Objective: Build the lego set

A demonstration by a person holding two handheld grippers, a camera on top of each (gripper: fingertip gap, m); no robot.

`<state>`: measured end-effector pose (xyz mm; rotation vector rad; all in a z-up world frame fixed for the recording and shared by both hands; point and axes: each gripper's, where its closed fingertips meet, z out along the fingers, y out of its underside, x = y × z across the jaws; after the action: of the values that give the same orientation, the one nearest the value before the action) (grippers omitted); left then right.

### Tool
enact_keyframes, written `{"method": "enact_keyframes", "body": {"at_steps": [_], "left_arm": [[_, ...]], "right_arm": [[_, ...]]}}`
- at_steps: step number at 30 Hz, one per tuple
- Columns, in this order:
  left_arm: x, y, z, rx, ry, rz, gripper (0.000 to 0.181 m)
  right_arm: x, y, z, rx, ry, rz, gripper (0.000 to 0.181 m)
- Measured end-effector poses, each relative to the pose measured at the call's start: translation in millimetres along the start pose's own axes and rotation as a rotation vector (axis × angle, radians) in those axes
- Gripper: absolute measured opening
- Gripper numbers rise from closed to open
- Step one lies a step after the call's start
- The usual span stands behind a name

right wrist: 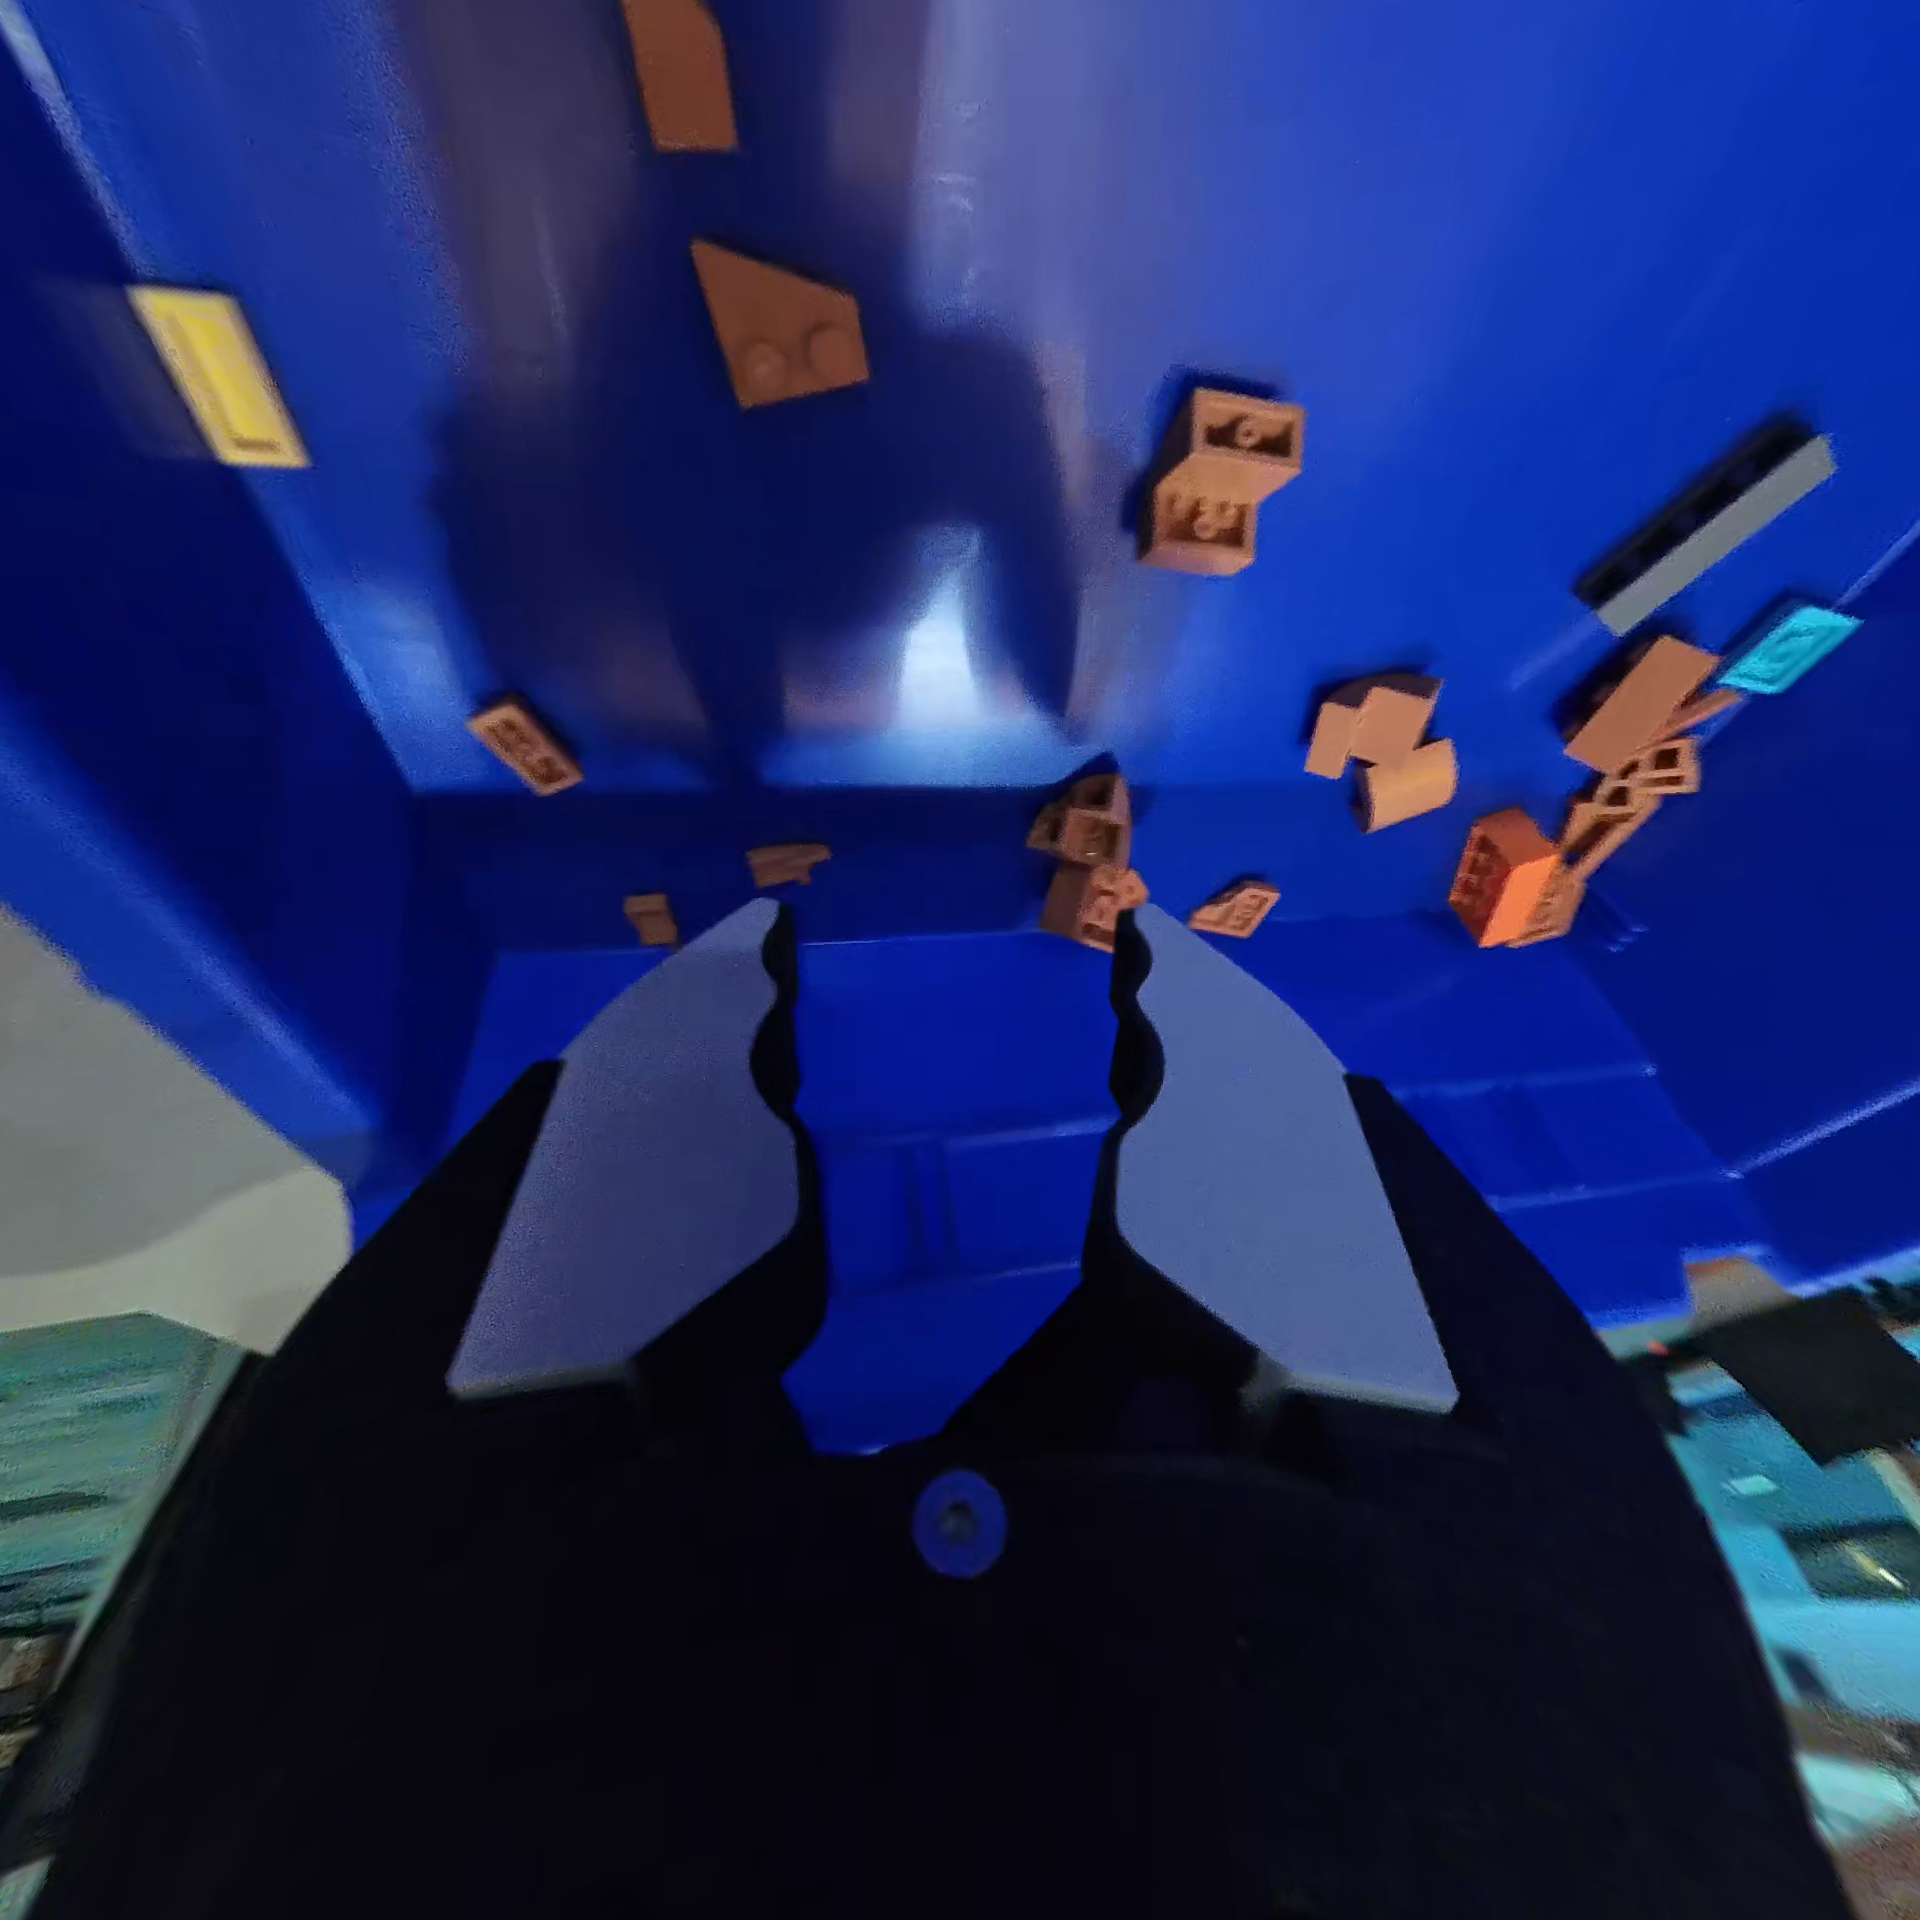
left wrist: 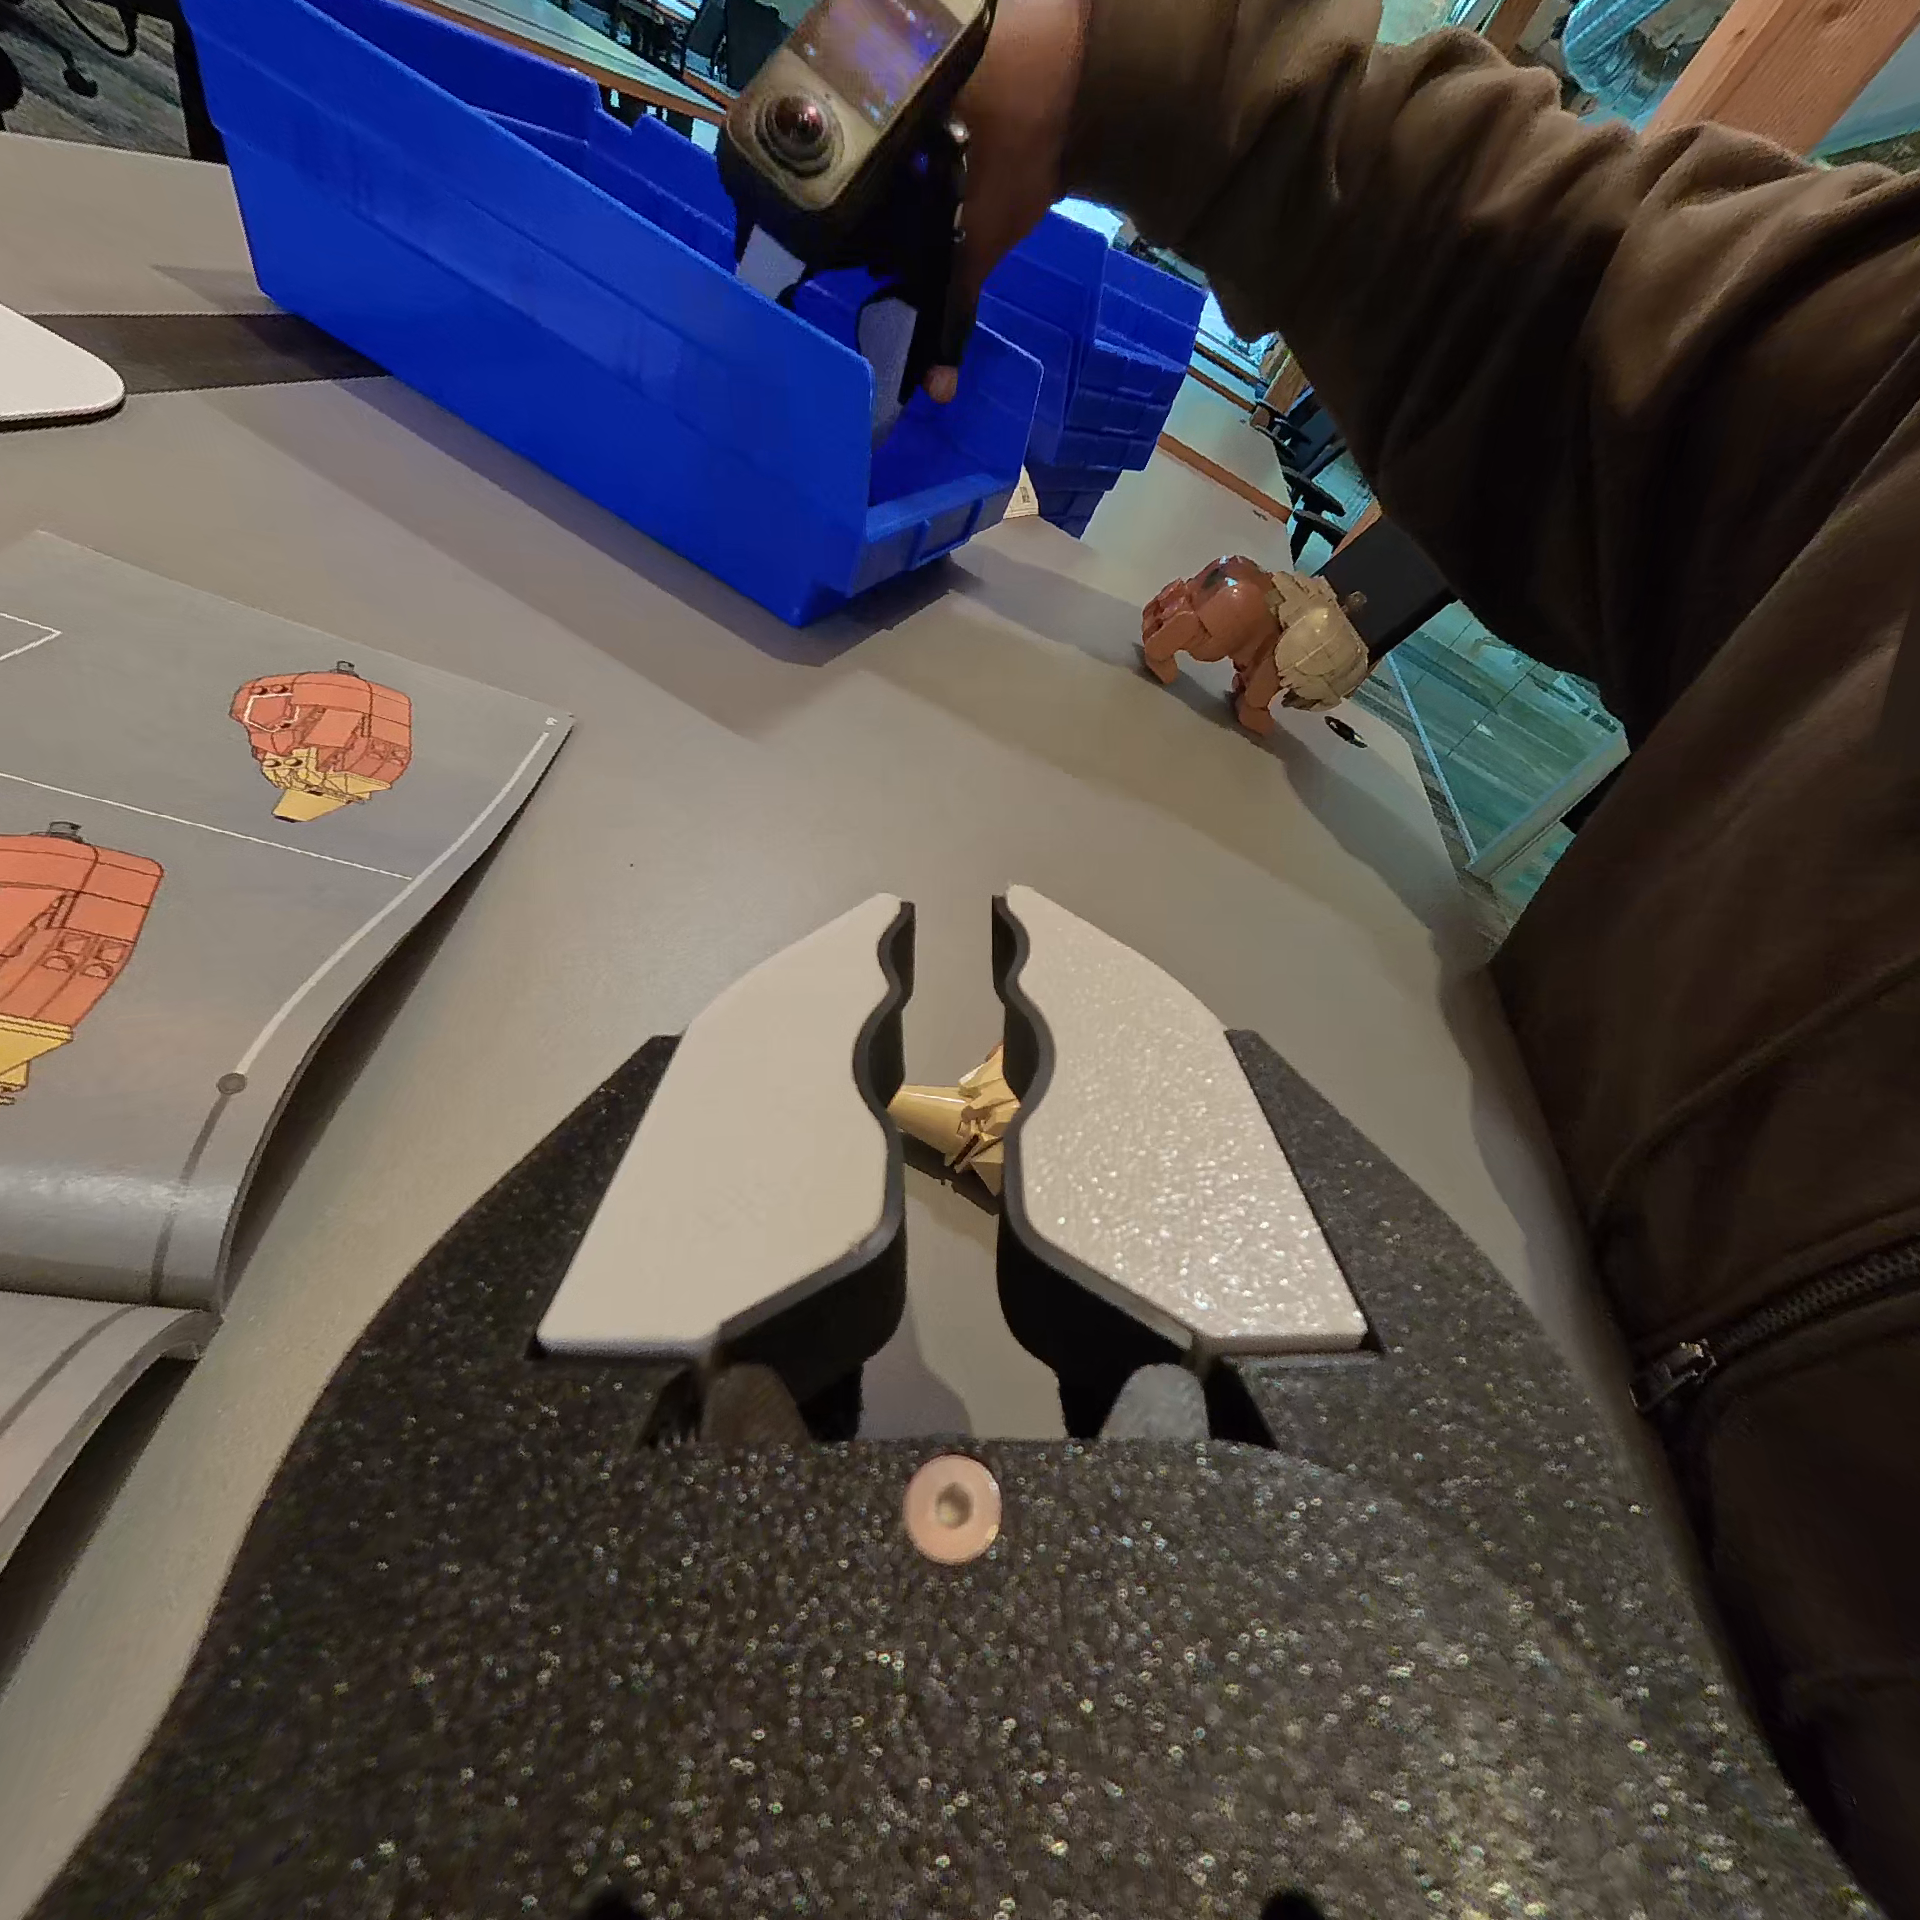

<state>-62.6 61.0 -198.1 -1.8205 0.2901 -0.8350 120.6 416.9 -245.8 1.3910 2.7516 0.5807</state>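
Note:
My left gripper [left wrist: 954, 920] is shut on a small tan lego assembly [left wrist: 956, 1122], held low over the grey table [left wrist: 727, 790]. My right gripper [right wrist: 956, 920] is open and empty, pointing into the blue bin [right wrist: 1455, 260]. Several loose brown bricks lie in the bin, among them a wedge plate [right wrist: 790, 332], a bracket piece [right wrist: 1221, 478] and a small cluster [right wrist: 1086, 852] by the right fingertip. In the left wrist view the right gripper [left wrist: 914, 343] reaches into the blue bin [left wrist: 540, 343]. A part-built brown and tan lego figure [left wrist: 1247, 644] stands on the table.
An open instruction booklet [left wrist: 260, 883] lies at the left of the table. A person's brown sleeve [left wrist: 1558, 416] crosses the right side. The bin also holds a yellow tile [right wrist: 218, 374], a grey long plate [right wrist: 1704, 540], a light blue tile [right wrist: 1787, 649] and an orange brick [right wrist: 1507, 878]. Across from one pair of fingers to the other is roughly 40 centimetres.

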Motion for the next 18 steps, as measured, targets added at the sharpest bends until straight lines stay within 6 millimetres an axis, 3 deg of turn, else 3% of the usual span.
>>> {"method": "enact_keyframes", "body": {"at_steps": [3,8,11,18], "left_arm": [[1,1,0,-0.006,0.001,0.004,0.014],[2,3,1,-0.018,0.0,0.011,0.014],[1,2,1,-0.013,-0.002,0.01,0.014],[3,4,1,-0.022,0.0,0.018,0.014]], "right_arm": [[-13,3,1,0.02,-0.069,0.006,0.053],[-24,14,6,-0.102,-0.109,-0.052,0.038],[-31,11,9,-0.155,-0.162,-0.058,0.048],[-33,6,18,-0.174,-0.211,-0.026,0.041]]}}
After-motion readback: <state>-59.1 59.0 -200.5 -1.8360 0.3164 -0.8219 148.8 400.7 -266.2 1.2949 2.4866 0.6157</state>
